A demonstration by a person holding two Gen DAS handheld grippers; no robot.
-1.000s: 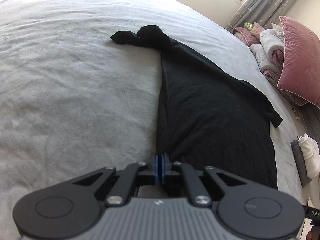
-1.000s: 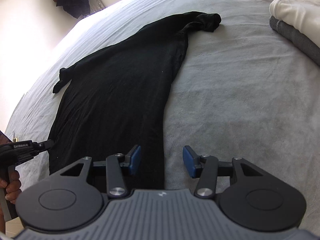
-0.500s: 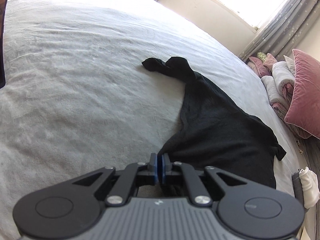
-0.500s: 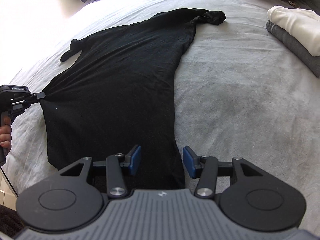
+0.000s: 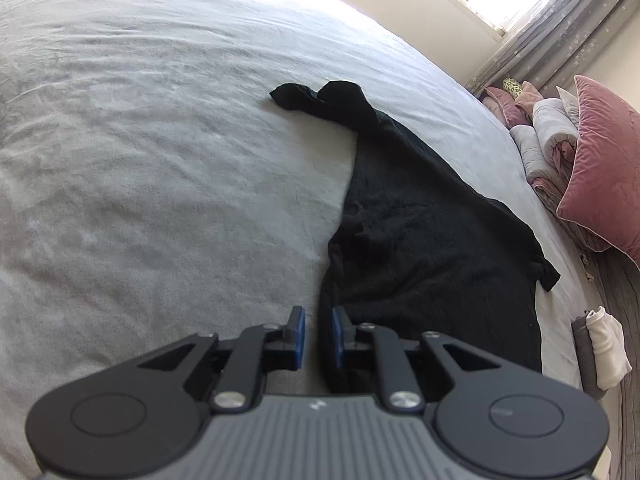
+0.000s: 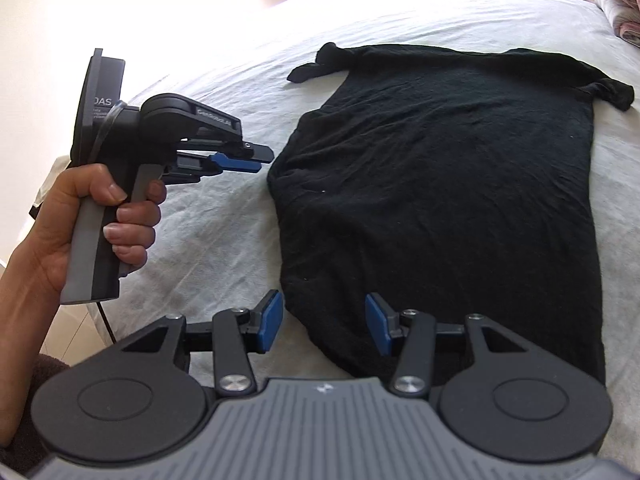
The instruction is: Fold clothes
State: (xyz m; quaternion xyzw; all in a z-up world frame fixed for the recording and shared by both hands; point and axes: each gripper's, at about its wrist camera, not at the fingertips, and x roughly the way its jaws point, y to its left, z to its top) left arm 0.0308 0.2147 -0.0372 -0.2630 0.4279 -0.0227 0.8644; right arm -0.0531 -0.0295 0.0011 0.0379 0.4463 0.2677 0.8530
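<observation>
Beside the black garment [image 6: 440, 200], "GenRobot.AI"-marked left gripper [image 6: 256, 160] fingers are opening, empty; right gripper [image 6: 324, 324] fingers spread.

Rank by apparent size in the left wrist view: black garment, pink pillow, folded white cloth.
1. black garment
2. pink pillow, cut by the frame edge
3. folded white cloth

Fisheye and distance skew this.

A wide bed [image 5: 160, 160] under a pale grey cover fills both views. In the left wrist view, a pink velvet pillow [image 5: 604, 168] leans at three o'clock on rolled bedding [image 5: 548, 136]. Curtains [image 5: 560, 28] hang at one o'clock beside a bright window. A folded white and grey pile [image 5: 600, 348] sits at four o'clock.
</observation>
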